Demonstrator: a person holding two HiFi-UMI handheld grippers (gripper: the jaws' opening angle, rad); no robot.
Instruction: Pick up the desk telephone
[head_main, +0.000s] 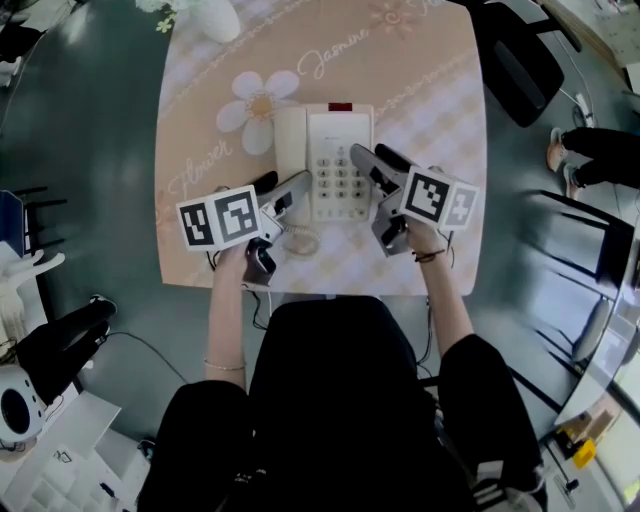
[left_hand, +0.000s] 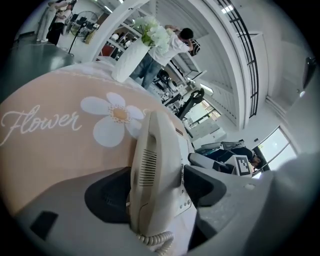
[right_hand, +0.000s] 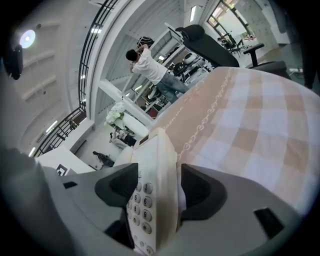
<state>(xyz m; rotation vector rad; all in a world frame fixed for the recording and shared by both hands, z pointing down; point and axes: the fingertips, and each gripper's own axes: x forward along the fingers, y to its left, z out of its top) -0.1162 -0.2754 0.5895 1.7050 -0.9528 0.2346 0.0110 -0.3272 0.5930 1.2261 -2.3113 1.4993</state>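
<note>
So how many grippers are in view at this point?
2. The left gripper straddles the handset side of the phone, jaws open. The right gripper straddles its keypad side, jaws open too. Both show fully; none looks hidden.

Peach flower-print tablecloth; white vase at far edge; black chair nearby.
</note>
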